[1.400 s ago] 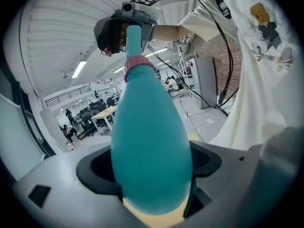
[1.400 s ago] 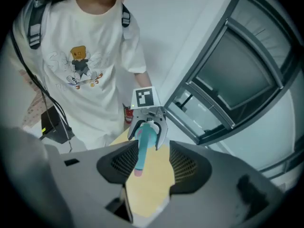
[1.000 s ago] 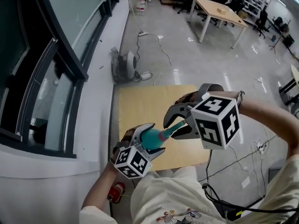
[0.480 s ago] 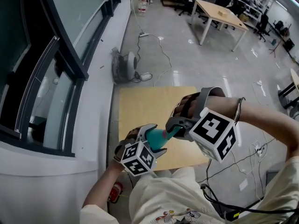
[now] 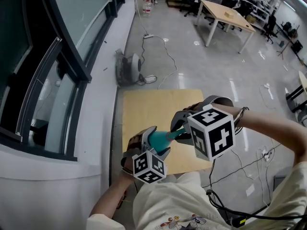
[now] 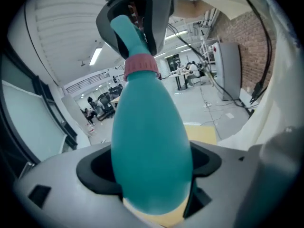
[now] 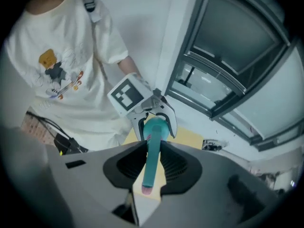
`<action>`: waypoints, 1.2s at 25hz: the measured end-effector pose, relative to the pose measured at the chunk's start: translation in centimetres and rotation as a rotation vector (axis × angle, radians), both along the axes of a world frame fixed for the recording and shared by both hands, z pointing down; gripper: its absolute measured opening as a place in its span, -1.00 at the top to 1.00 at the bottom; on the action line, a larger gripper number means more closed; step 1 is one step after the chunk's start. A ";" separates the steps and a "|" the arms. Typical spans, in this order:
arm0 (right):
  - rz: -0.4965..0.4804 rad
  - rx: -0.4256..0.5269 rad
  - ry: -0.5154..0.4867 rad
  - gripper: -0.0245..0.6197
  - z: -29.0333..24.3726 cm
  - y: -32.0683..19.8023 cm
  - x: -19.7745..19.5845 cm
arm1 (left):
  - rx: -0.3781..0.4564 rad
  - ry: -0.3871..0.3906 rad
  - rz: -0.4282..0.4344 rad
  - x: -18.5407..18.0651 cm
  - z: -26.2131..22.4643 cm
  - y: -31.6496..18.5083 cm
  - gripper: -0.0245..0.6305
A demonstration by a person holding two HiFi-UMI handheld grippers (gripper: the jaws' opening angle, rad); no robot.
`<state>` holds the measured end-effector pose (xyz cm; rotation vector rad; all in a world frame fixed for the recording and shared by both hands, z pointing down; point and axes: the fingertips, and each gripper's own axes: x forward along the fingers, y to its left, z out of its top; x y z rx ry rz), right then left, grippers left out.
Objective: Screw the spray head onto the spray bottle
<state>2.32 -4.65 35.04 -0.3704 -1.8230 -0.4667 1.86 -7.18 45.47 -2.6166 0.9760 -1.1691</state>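
A teal bottle (image 5: 156, 139) with a pink collar (image 6: 141, 65) is held over the wooden table (image 5: 144, 109). My left gripper (image 5: 157, 141) is shut on its wide body (image 6: 149, 141). The slim teal spray head (image 7: 152, 160) rises from the collar. My right gripper (image 5: 181, 128) comes down over it, and its jaws have just been closing with the spray head between them. In the right gripper view the pads press on the stem, with the left gripper (image 7: 154, 120) beyond. In the left gripper view the right gripper (image 6: 135, 13) caps the spray head's tip (image 6: 126, 30).
A dark-framed window wall runs along the left. A round grey device (image 5: 128, 67) and cables lie on the floor beyond the table. A second table (image 5: 225, 13) and chairs stand far back. The person's shirt is close below the grippers.
The right gripper has rolled and shifted a little left and down, closing onto the spray head. The left gripper has tilted, its cube moving right and down. The bottle stays held.
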 end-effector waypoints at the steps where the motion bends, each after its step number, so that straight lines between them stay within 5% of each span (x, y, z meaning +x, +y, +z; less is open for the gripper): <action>1: 0.067 -0.026 0.000 0.65 0.2 -0.3 0.0 | 0.022 -0.019 -0.043 -0.3 0.1 -0.4 -0.37; 8: 0.579 -0.318 -0.051 0.65 0.6 -1.8 -0.3 | 0.212 -0.119 -0.269 -2.2 -0.3 -2.5 -0.37; 14: 1.031 -0.658 -0.130 0.64 0.9 -2.5 -0.2 | 0.333 -0.153 -0.346 -3.2 -0.6 -3.3 -0.37; 17: 1.040 -0.663 -0.138 0.64 1.1 -2.5 -0.2 | 0.327 -0.109 -0.338 -2.9 -0.5 -3.4 -0.37; 23: 0.999 -0.629 -0.160 0.30 0.5 -2.9 -0.3 | 0.315 -0.061 -0.350 -3.4 -0.6 -4.0 -0.37; 30: 0.897 -0.509 -0.219 0.28 -2.6 -4.5 0.5 | 0.205 0.055 -0.265 -4.0 1.5 -4.5 -0.37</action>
